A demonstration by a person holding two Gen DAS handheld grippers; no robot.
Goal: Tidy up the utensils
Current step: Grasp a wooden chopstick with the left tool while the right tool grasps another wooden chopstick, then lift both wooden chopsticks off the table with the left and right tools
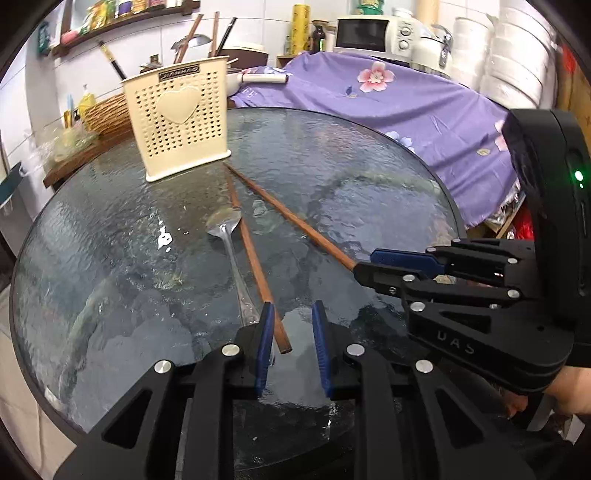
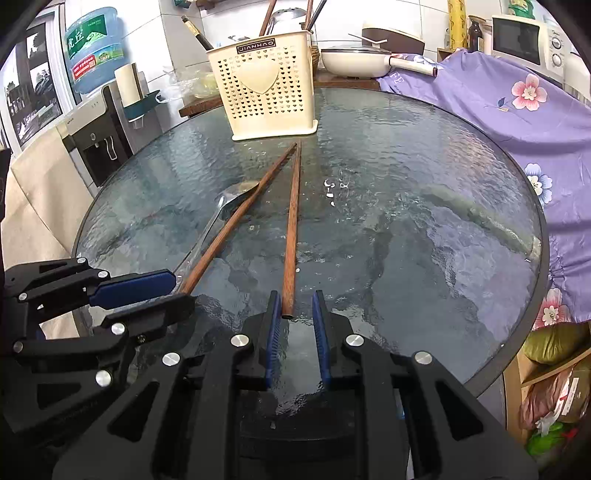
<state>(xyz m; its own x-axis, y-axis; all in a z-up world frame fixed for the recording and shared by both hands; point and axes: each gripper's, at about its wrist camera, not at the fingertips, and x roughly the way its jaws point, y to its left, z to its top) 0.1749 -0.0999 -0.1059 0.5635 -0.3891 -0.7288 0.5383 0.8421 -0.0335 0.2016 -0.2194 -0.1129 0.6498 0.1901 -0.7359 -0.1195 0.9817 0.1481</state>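
Observation:
Two brown wooden chopsticks and a metal spoon [image 1: 225, 225] lie on the round glass table [image 1: 351, 177]. One chopstick [image 1: 255, 258] crosses the spoon; its near end lies between the open fingers of my left gripper [image 1: 293, 314]. The other chopstick [image 2: 293, 221] has its near end between the open fingers of my right gripper [image 2: 295, 299]. In the left wrist view the right gripper [image 1: 365, 266] sits at that chopstick's [image 1: 288, 214] end. A cream perforated utensil holder [image 1: 177, 118] stands at the table's far side, with utensils in it.
A purple flowered cloth [image 1: 406, 110] covers something at the table's right. A microwave [image 1: 373, 35], a white pan [image 2: 354, 59] and a wicker basket [image 1: 107, 114] stand behind. A water dispenser [image 2: 96, 122] stands at the left.

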